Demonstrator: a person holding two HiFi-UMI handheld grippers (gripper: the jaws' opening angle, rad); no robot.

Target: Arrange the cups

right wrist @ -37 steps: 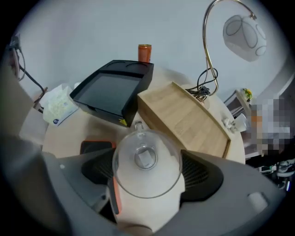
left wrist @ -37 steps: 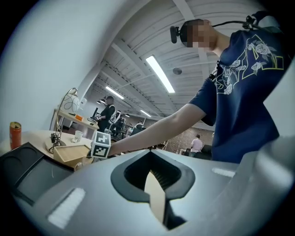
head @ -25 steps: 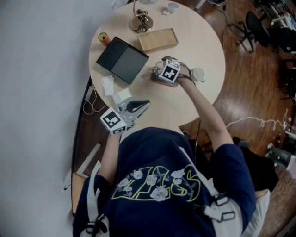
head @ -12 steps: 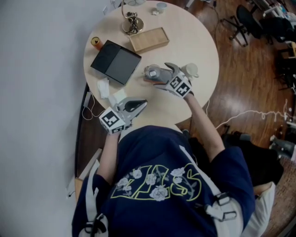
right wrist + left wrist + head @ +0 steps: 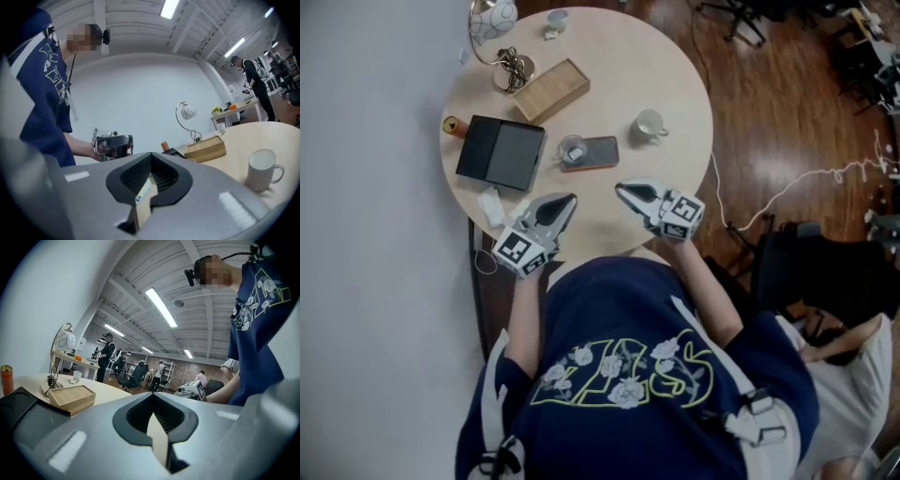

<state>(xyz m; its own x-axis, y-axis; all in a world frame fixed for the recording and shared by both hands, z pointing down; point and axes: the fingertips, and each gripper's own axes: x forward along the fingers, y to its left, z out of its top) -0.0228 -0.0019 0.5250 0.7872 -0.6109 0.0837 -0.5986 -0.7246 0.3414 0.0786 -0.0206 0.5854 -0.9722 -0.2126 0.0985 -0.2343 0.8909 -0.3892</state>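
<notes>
Over table (image 5: 598, 230) near edge: left tongs (image 5: 569, 199) pressed together, empty; right tongs (image 5: 621, 188) pressed together, empty.

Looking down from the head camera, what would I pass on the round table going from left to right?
orange can → black flat case → small grey cup → white mug

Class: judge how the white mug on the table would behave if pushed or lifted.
The mug looks glazed and rigid: probably slippery, and breakable if dropped. Upright on a flat base, it would likely slide under a low push, perhaps tip under a high one. Its side handle may unbalance a lift.
</notes>
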